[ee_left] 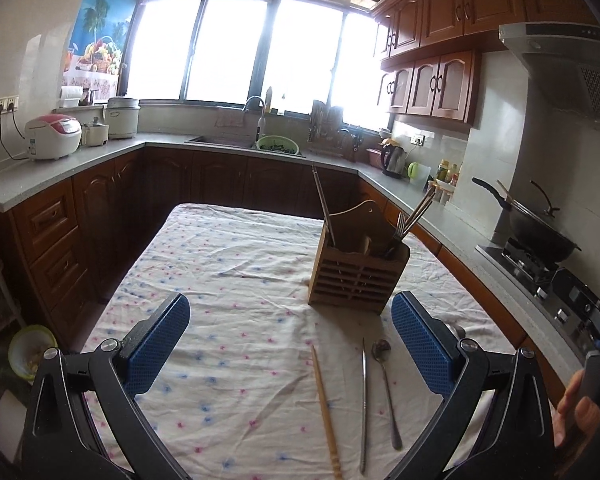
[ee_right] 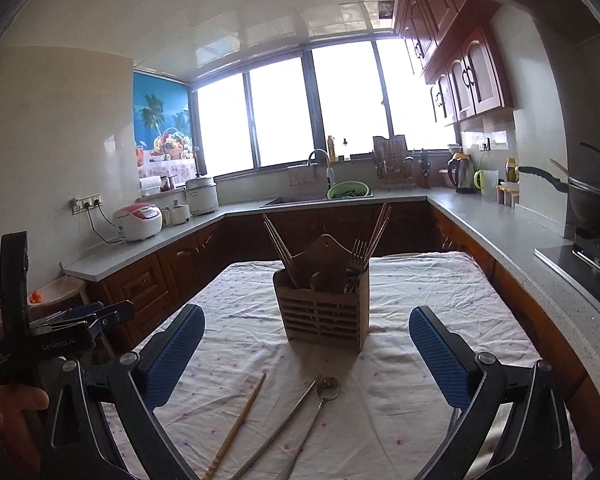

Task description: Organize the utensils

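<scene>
Left gripper (ee_left: 290, 344): blue pads spread wide, empty, hovering above the table's near end.
Wooden chopstick (ee_left: 325, 408): lower centre of the left wrist view, flat on the floral tablecloth (ee_left: 220, 280), long axis running away from the camera, between the spread fingers and nearer the right-hand pad.
Metal chopstick (ee_left: 364, 404): just right of the wooden one, roughly parallel.
Spoon (ee_left: 386, 388): next right, bowl pointing toward the holder.
Wooden holder (ee_left: 358, 268): centre right, beyond the loose pieces, already bristling with forks and chopsticks.
Right gripper (ee_right: 306, 348): likewise wide and empty; here the three utensils fan diagonally at lower centre, the holder (ee_right: 324, 308) dead ahead.
Nearer hand: hard to call; all three lie within either gripper's span.
Only in the right view: the left gripper's body at far left.
Only in the left view: fingers of a hand at the lower right edge.
</scene>
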A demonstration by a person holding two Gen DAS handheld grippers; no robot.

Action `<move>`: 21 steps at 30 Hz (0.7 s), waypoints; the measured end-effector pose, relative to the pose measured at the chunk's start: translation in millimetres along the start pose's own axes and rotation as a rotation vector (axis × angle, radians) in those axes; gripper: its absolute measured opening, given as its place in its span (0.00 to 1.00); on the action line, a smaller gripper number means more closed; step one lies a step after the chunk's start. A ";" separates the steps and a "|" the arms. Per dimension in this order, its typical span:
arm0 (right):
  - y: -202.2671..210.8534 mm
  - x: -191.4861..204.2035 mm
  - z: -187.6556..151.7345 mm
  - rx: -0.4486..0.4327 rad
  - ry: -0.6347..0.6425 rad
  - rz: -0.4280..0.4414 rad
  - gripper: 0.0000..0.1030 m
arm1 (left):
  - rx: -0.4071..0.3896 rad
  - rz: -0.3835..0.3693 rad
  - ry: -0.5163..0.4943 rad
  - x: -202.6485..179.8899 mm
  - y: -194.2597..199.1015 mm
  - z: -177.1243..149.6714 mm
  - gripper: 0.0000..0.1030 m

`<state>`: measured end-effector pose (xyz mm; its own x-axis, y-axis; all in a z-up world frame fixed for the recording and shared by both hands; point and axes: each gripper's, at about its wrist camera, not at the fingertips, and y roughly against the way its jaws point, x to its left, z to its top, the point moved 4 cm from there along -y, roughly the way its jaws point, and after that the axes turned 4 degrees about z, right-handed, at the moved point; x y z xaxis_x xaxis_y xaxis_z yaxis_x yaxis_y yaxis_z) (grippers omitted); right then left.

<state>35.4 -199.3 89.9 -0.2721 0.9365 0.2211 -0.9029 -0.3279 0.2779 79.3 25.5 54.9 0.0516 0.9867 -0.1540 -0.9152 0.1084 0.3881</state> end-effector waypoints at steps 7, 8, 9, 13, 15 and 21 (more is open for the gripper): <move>20.6 7.6 2.0 -0.047 0.002 -0.011 1.00 | -0.012 0.001 0.005 -2.9 14.7 -2.8 1.00; 20.2 7.1 -0.1 -0.045 -0.005 -0.011 1.00 | -0.010 0.005 0.006 -2.5 15.3 -4.8 1.00; 19.4 6.5 -2.5 -0.041 -0.012 -0.009 1.00 | -0.009 0.011 0.005 -2.3 15.5 -6.8 1.00; 15.1 3.5 -15.5 -0.018 -0.032 -0.012 1.00 | -0.008 0.031 0.001 -1.2 15.3 -15.8 1.00; 11.6 1.8 -22.2 -0.003 -0.040 -0.014 1.00 | -0.005 0.038 0.001 -1.0 13.8 -20.2 1.00; 6.0 -3.9 -41.2 -0.004 -0.053 -0.037 1.00 | -0.010 0.072 -0.010 -0.4 3.9 -33.7 1.00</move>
<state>17.4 -199.8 52.2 -0.2208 0.9401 0.2597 -0.9134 -0.2927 0.2830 62.2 21.4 25.9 -0.0108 0.9932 -0.1163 -0.9207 0.0355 0.3887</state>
